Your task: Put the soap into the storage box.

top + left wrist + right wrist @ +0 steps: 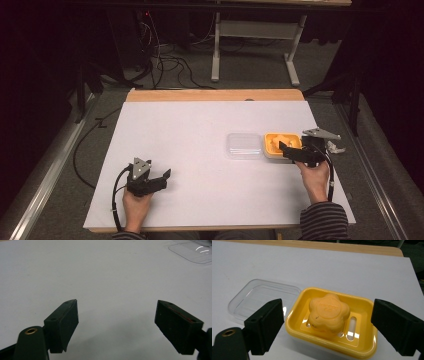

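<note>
Your right gripper (325, 325) is wide open w/ nothing in it. The yellow soap dish (294, 322) sits right btwn its two jaws, a bit ahead of the tips. The orange soap (329, 312) lies in the middle of the dish, on the slotted floor. It's shaped like a fat flower w/ bumpy sides.

The clear lid (249, 300) lies flat on the table (352, 270), just past your left jaw in that view, touching or almost touching the dish edge. In the high view it's the pale box (244, 145) next to the dish (272, 145), by your right gripper (289, 150).

Your left gripper (162, 178) is also wide open & empty, resting low over bare table, well apart from the dish. The lid is far ahead of it, off past its right jaw (192, 252).

The soap looks hard, light & prob slick, so it could pop out if you pinch the round bumps. Grab it across the dips btwn bumps, low on its sides, and squeeze slow. The dish is stiff plastic, light, may slide on the smooth table. The lid is thin & light; take it by a long edge, gently.
</note>
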A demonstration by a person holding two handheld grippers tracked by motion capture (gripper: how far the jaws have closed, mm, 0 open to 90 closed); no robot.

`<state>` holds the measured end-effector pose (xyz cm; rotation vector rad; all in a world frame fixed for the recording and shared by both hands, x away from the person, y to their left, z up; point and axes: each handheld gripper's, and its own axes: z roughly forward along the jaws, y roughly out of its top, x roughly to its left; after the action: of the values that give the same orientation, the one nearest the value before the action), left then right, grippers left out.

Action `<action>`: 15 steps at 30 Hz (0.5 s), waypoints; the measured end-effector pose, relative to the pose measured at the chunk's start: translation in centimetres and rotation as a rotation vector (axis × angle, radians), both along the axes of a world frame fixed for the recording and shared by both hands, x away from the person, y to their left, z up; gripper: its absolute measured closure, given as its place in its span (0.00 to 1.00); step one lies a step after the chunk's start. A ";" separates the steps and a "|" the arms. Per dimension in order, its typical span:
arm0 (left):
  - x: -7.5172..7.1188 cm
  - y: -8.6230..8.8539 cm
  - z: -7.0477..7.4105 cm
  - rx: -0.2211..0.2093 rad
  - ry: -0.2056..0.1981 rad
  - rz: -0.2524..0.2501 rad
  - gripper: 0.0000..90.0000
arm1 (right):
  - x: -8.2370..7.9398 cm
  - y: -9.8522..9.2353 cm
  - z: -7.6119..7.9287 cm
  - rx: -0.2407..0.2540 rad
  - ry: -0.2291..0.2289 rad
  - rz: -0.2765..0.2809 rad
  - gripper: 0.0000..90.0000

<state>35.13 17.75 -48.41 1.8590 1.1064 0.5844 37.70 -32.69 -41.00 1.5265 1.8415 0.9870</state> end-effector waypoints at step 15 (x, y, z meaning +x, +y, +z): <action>0.0 0.0 0.0 -0.002 -0.002 0.002 0.22 | -1.7 0.2 -0.1 0.000 -0.016 0.026 0.15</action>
<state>35.11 17.73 -48.42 1.8554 1.1075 0.5862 35.99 -32.54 -41.06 1.4944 1.8547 1.0080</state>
